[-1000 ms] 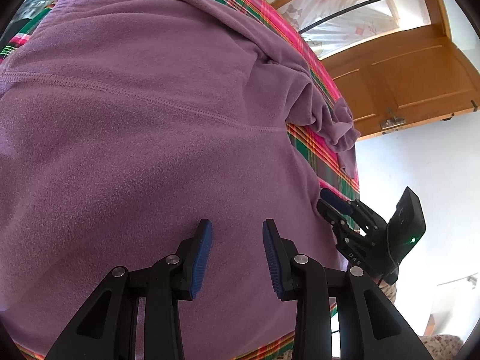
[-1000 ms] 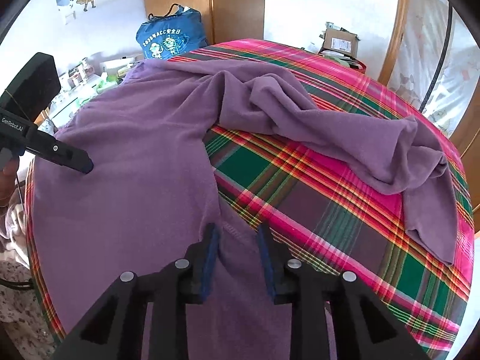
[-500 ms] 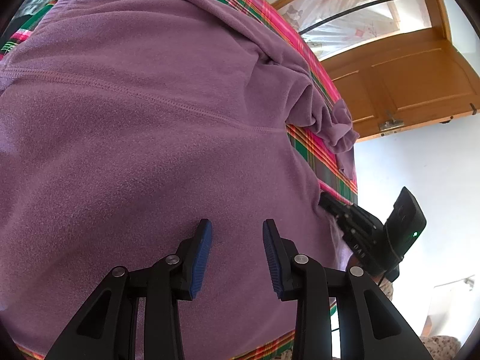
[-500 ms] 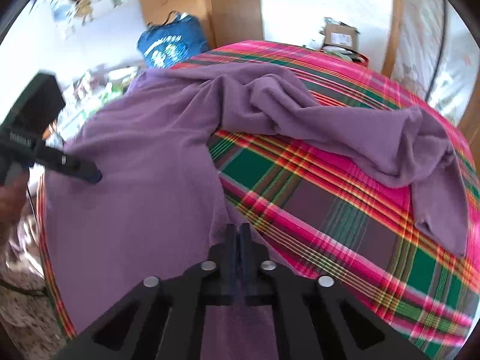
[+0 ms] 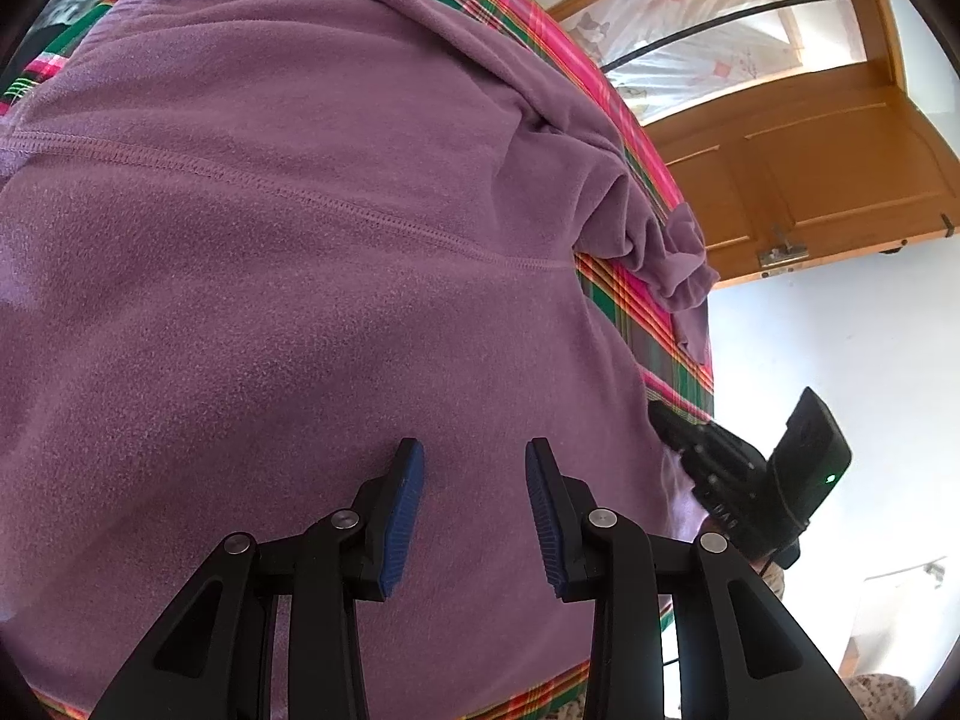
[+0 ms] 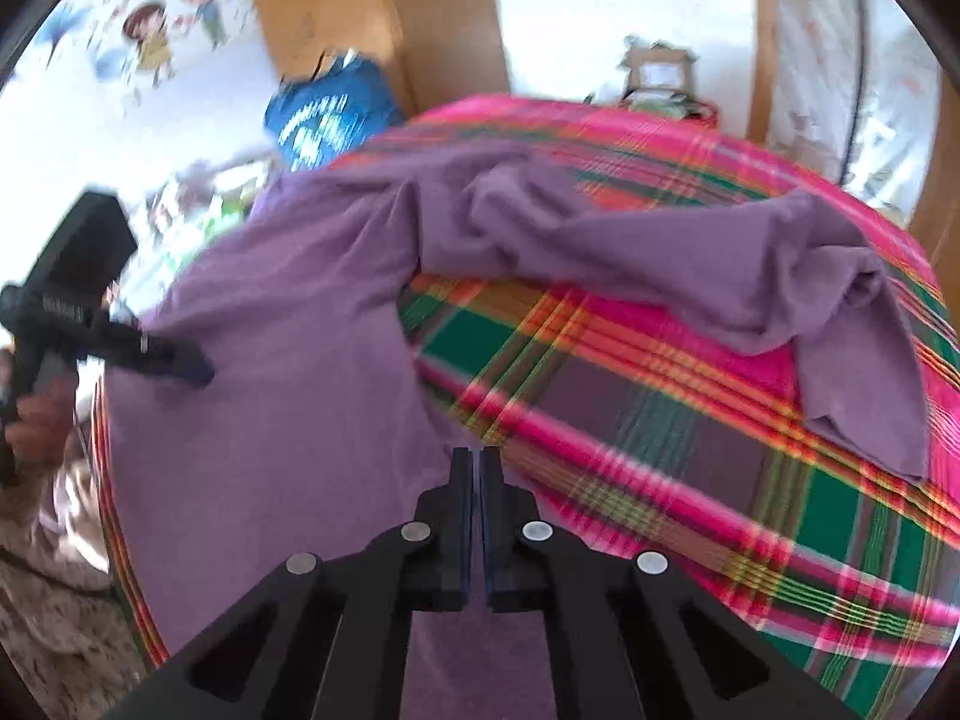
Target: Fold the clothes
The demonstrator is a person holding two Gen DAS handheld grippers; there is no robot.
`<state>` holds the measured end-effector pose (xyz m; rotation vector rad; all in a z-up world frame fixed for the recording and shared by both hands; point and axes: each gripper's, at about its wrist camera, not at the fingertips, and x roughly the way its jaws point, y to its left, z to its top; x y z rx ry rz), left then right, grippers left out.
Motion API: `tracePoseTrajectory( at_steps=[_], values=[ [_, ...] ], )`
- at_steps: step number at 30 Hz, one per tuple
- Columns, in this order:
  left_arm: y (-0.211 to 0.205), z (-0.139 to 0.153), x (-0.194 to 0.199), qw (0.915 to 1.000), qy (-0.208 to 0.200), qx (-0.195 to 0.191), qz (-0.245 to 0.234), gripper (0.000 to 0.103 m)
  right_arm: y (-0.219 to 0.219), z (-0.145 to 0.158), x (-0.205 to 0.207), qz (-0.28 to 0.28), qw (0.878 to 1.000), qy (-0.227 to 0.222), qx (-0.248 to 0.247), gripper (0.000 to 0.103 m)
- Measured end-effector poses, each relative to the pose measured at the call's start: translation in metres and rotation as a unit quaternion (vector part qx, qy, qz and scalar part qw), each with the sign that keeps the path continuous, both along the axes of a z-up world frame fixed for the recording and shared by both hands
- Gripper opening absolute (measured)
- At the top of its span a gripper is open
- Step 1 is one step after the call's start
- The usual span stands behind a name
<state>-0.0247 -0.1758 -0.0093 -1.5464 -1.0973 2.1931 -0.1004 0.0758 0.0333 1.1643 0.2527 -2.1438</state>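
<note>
The purple fleece sweatshirt [image 6: 288,372] is lying unfolded on the plaid cloth [image 6: 660,420]; right gripper [image 6: 477,462] is pinching its near hem; left gripper [image 5: 474,480] is hovering agape, gripping nothing; all folds remaining.

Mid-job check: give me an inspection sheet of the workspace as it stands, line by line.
Surface: plaid cloth in pink, green and orange covers the table.
Job's things: purple fleece top spread flat, one sleeve lying rumpled across the plaid.
Clutter: nothing seen on the cloth besides the top.
Grippers: left gripper open above the fleece body, nothing between the pads; right gripper shut at the top's side edge, fabric apparently pinched.
Cables: nothing seen.
Surroundings: wooden door, blue bag and cardboard box beyond the table, cartoon wall picture.
</note>
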Motion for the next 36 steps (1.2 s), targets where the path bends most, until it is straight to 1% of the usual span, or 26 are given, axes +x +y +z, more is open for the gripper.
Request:
tracePoseTrajectory(
  at_steps=[2,6,10,12,16,18,20,22,23,24,27,30,32,34,36],
  values=[
    [0.0,0.0,0.0,1.0,0.001,0.0,0.0,0.036,-0.006,-0.004,0.002,0.01,1.0,-0.004,0.015,0.012],
    [0.0,0.001,0.001,1.0,0.0,-0.003,0.0,0.036,-0.013,-0.006,0.004,0.021,0.999,-0.002,0.028,0.019],
    [0.002,0.002,0.001,0.9999,0.001,-0.012,-0.002,0.036,-0.021,-0.005,0.008,0.039,0.998,0.018,0.055,0.02],
    [0.004,0.004,0.001,0.9998,0.003,-0.021,-0.004,0.036,-0.023,-0.004,0.007,0.038,0.997,0.024,0.058,0.021],
    [0.009,0.013,0.0,0.9984,0.02,-0.052,-0.012,0.036,-0.028,-0.006,0.007,0.037,0.997,0.037,0.063,0.023],
    [0.012,0.014,-0.003,0.9984,0.021,-0.05,-0.017,0.036,-0.03,-0.006,0.008,0.039,0.996,0.041,0.063,0.024],
    [0.013,0.013,-0.006,0.9984,0.019,-0.049,-0.019,0.036,-0.031,-0.006,0.009,0.043,0.996,0.044,0.068,0.021],
    [0.014,0.012,-0.007,0.9985,0.017,-0.048,-0.019,0.036,-0.034,-0.006,0.011,0.049,0.995,0.043,0.072,0.012],
    [0.014,0.012,-0.008,0.9986,0.016,-0.047,-0.018,0.036,-0.035,-0.006,0.01,0.048,0.995,0.041,0.072,0.005],
    [0.015,0.011,-0.008,0.9987,0.015,-0.046,-0.018,0.036,-0.036,-0.006,0.01,0.047,0.996,0.039,0.071,0.003],
    [0.013,0.011,-0.008,0.9987,0.014,-0.047,-0.013,0.036,-0.033,-0.005,0.008,0.032,0.997,0.038,0.063,0.001],
    [0.01,0.012,-0.007,0.9987,0.013,-0.049,-0.006,0.036,-0.016,0.001,-0.002,-0.017,0.998,0.04,0.037,0.001],
    [0.008,0.011,-0.008,0.9987,0.01,-0.049,-0.002,0.036,-0.006,-0.001,-0.008,-0.04,0.999,0.027,0.02,0.001],
    [0.008,0.01,-0.008,0.9988,0.009,-0.048,0.0,0.036,-0.007,-0.005,-0.008,-0.039,0.998,0.028,0.033,0.001],
    [0.007,0.009,-0.008,0.9989,0.007,-0.047,0.0,0.036,-0.007,-0.004,-0.01,-0.047,0.998,0.031,0.029,0.001]
  ],
)
